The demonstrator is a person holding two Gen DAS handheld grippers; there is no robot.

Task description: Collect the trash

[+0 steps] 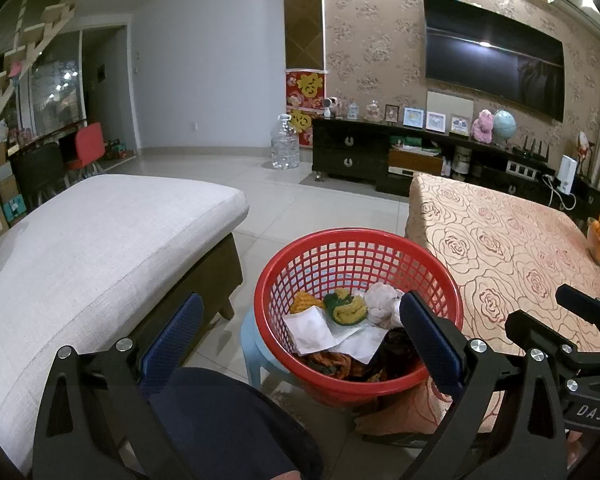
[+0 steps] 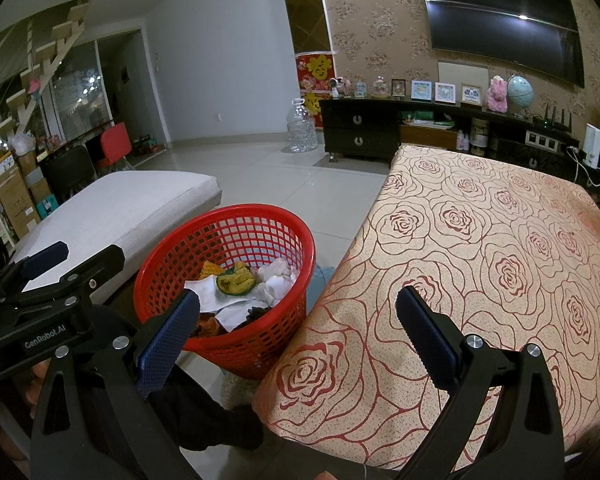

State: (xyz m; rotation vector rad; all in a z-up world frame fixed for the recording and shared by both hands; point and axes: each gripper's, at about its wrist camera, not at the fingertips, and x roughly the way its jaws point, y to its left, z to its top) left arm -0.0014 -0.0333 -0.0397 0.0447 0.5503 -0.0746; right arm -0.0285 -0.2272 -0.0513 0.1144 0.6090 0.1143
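- Trash (image 1: 342,326) sits piled in the red basket (image 1: 340,236), beside the desk (image 2: 480,260).
- Desk shows no litter: collecting looks about done.
- Left gripper (image 1: 300,336) and right gripper (image 2: 296,328) both spread, holding nothing.

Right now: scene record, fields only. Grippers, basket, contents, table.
left gripper: open, empty, aimed at the basket
right gripper: open, empty, over the table edge
basket: red, on a blue stool, between sofa and table
contents: white paper, crumpled tissue, yellow-green wrapper
table: rose-pattern cloth, no trash visible
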